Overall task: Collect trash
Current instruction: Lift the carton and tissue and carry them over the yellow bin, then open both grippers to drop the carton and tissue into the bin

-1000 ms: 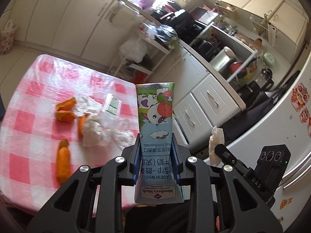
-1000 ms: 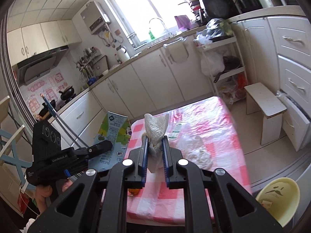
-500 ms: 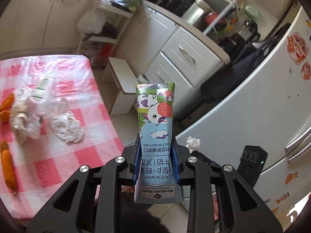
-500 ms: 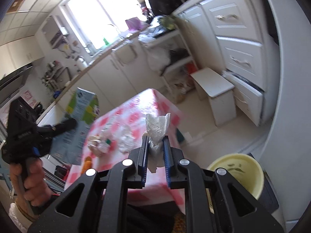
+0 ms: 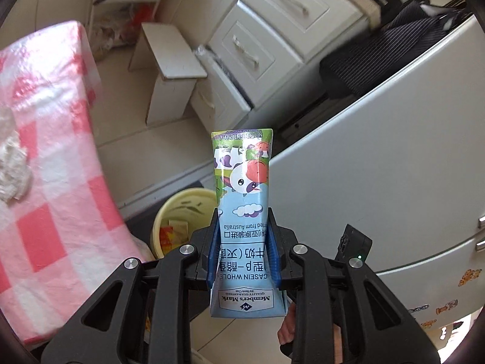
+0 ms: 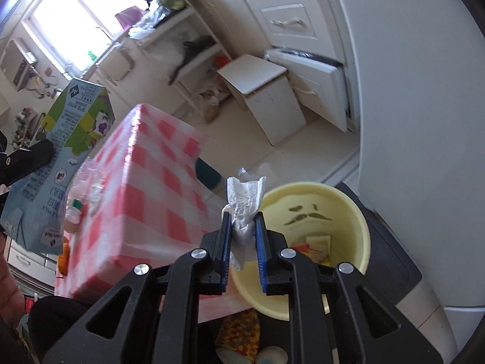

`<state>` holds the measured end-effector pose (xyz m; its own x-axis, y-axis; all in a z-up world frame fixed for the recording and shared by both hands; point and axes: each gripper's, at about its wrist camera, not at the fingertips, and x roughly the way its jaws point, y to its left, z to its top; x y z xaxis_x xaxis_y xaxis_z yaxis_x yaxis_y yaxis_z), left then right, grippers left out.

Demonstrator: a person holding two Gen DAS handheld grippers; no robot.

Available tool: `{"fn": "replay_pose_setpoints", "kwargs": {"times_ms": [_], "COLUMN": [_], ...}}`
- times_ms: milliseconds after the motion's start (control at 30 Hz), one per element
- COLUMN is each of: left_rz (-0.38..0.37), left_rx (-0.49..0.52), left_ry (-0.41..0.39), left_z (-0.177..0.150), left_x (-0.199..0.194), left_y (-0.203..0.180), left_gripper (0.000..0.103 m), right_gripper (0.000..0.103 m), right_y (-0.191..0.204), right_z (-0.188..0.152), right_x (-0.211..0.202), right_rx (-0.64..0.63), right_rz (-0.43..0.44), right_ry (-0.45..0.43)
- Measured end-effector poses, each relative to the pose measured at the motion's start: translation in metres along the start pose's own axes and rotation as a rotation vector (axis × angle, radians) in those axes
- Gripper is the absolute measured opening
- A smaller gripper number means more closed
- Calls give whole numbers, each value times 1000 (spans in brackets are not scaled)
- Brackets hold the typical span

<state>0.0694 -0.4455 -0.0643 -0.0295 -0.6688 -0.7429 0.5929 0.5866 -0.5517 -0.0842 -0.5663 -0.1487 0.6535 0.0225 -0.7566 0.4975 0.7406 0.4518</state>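
My left gripper (image 5: 242, 215) is shut on a blue and green milk carton (image 5: 242, 176), held upright above the floor beside a yellow trash bin (image 5: 169, 209) that has wrappers in it. The carton (image 6: 69, 139) also shows at the left of the right wrist view. My right gripper (image 6: 242, 218) hovers over the near rim of the yellow bin (image 6: 348, 209). A crumpled white tissue (image 6: 245, 194) stands between its blue pads, still touching both, while the jaws are opening.
A table with a pink checked cloth (image 5: 45, 151) lies left of the bin, with a crumpled tissue (image 5: 12, 163) on it. A white step stool (image 5: 172, 72) and drawers stand behind. The white fridge (image 5: 379, 151) fills the right side.
Both grippers swung away from the table toward the floor and tipped down. The yellow bin came into view and now sits just under the right gripper. Both still hold their items.
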Motion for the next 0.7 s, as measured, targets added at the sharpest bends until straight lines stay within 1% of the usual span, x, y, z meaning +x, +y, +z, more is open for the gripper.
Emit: {"fn": "replay_pose_setpoints", "kwargs": {"times_ms": [33,67,100,167,233,267,367,433,533,600,633,700], "left_rz": [15,26,36,53,70,65,100,112,158,200,208,196], "left_rx": [-15,-26,-35,-41,-61,-56,-28,-41,-50,-35,-35,-57], "left_ry": [25,40,51,68,96,75,6,-14,-79,-162,-194,-278], "left_z": [-2,-3,-6,-14,-17,-16,-16,-16,-15,-16,-15,-15], "left_x": [15,24,33,47,53,49,34,27,12,-7,-16,-41], "left_y": [1,3,5,10,14,13,12,15,19,18,19,26], "left_gripper": [26,27,29,33,33,36,45,46,49,53,55,57], "right_gripper": [23,37,47,48,48,49,49,50,54,57,57,57], "right_y": [-4,-9,-12,-17,-20,-21,-18,-13,1,11,18,32], "right_z": [-1,-2,-3,-6,-7,-8,-8,-8,-9,-7,-6,-3], "right_x": [5,9,10,8,4,2,-4,-8,-14,-16,-20,-24], "right_rx": [7,14,25,39,51,57,72,69,57,49,39,15], "right_rz": [-15,-28,-35,-42,-44,-44,-32,-20,4,19,26,40], "right_ry": [19,26,28,29,24,22,7,-2,-21,-30,-35,-44]}}
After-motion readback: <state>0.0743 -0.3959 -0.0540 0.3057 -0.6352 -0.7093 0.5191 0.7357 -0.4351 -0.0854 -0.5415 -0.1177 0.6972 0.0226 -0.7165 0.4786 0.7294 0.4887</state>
